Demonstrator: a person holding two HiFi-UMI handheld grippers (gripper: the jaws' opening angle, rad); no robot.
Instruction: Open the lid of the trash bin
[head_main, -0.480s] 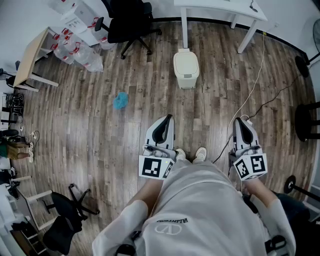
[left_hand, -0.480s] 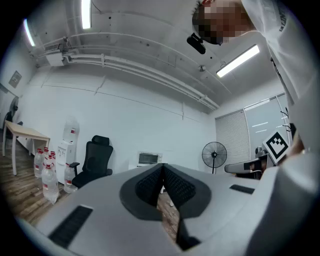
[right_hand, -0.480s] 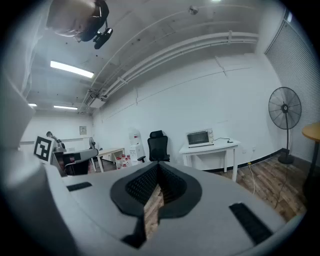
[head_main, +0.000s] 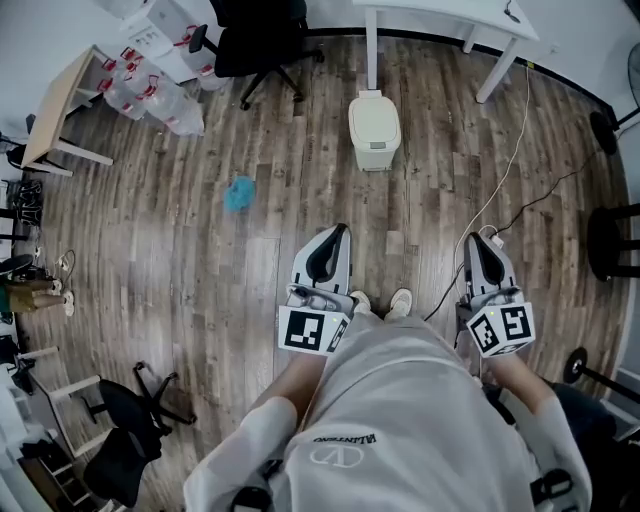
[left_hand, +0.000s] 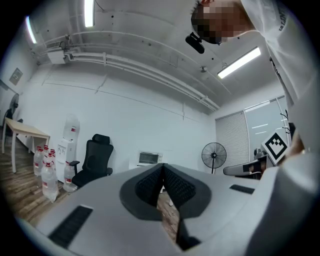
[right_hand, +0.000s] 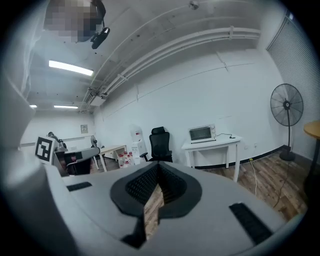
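The cream trash bin (head_main: 374, 130) stands on the wood floor ahead of me in the head view, beside a white table leg, with its lid down. My left gripper (head_main: 340, 232) is held at waist height, well short of the bin, its jaws pressed together on nothing. My right gripper (head_main: 478, 240) is level with it further right, also shut and empty. Neither gripper view shows the bin. In those views the dark ribbed pads of the left gripper (left_hand: 162, 169) and the right gripper (right_hand: 158, 168) meet at their tips.
A white table (head_main: 450, 14) and a black office chair (head_main: 258, 35) stand at the far wall. Water bottles (head_main: 150, 95) cluster at the far left by a wooden desk (head_main: 60, 100). A blue scrap (head_main: 239, 193) lies on the floor. A white cable (head_main: 500, 190) runs past my right gripper.
The floor and bin have slid slightly up in the head view. Both grippers keep the same pose and stay shut.
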